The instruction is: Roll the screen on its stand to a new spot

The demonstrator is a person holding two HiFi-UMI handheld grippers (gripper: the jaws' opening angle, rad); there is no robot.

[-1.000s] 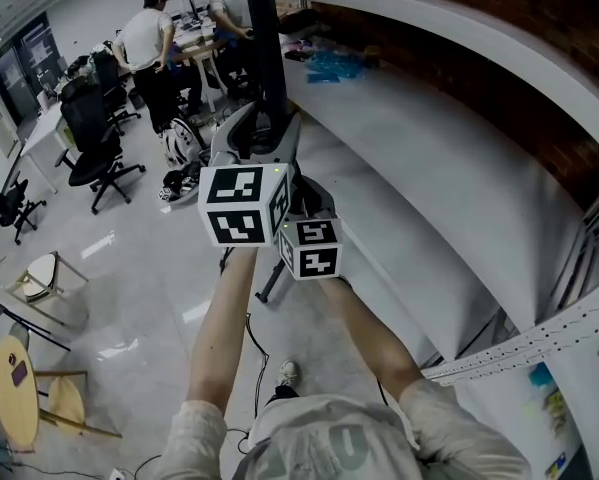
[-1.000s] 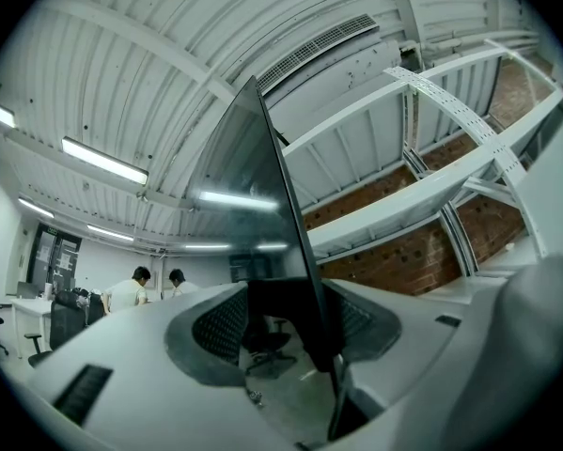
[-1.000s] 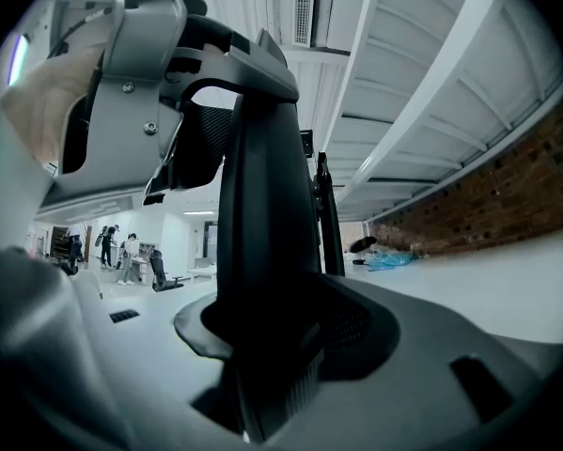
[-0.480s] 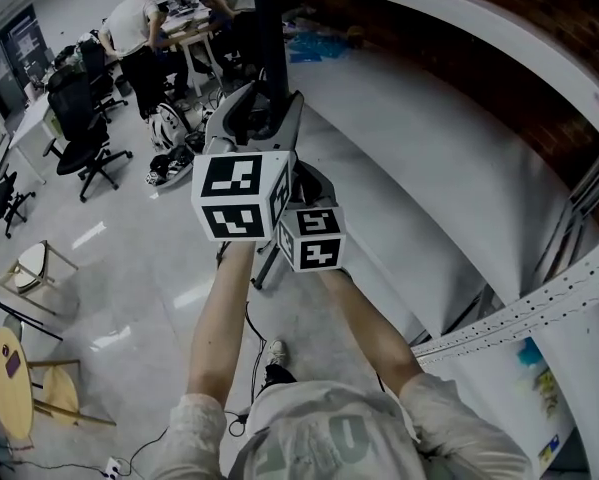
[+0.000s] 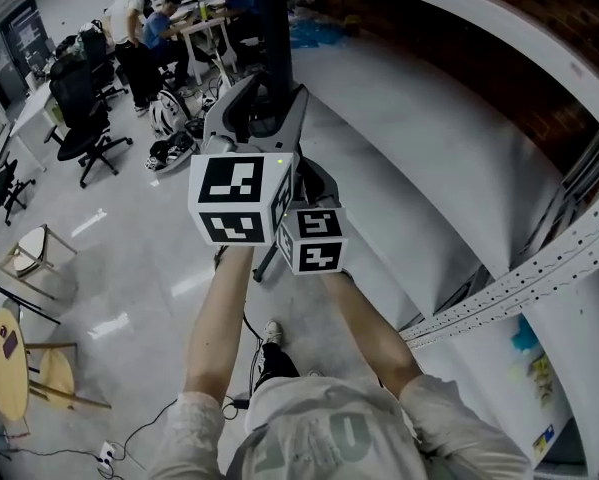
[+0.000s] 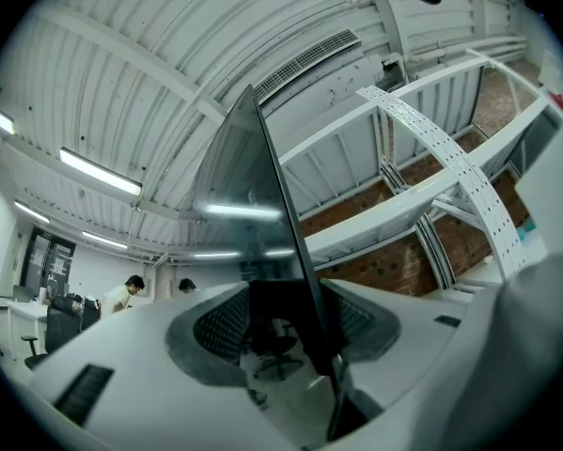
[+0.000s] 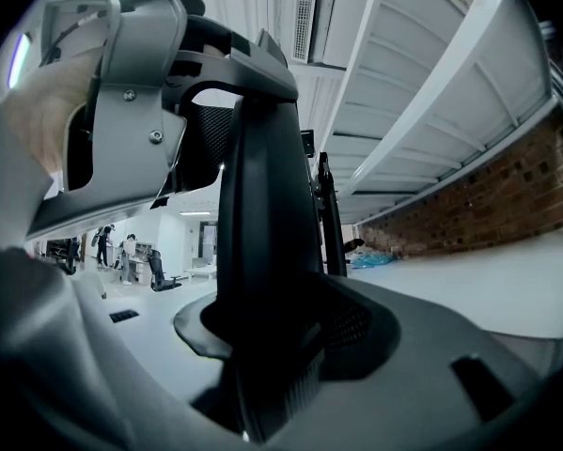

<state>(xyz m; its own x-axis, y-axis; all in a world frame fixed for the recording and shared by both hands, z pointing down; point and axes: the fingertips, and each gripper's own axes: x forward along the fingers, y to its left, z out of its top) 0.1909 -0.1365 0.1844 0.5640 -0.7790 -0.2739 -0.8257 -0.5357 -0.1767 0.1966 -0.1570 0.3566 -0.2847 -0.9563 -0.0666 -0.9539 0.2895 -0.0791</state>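
The screen (image 5: 272,28) shows edge-on in the head view as a black upright bar, and its stand's foot (image 5: 264,268) rests on the glossy floor. My left gripper (image 5: 266,103) is shut on that edge, with its marker cube toward me. In the left gripper view the thin dark glossy panel (image 6: 262,214) rises between the jaws of the left gripper (image 6: 286,332). My right gripper (image 5: 309,183) sits just below and right, mostly hidden under the left one. In the right gripper view the right gripper (image 7: 281,346) is shut on the screen's black edge (image 7: 267,242), under the left gripper (image 7: 140,92).
A white wall (image 5: 459,168) with brick above runs along the right, crossed by a perforated white rail (image 5: 539,278). People work at desks (image 5: 144,18) at the back left, near office chairs (image 5: 79,118) and bags (image 5: 169,153). A stool (image 5: 29,258), round table (image 5: 4,363) and cables (image 5: 249,398) lie left.
Chairs, stool and floor have slid up and left in the head view as I and the screen moved along. Both grippers keep the same hold on the screen's edge.
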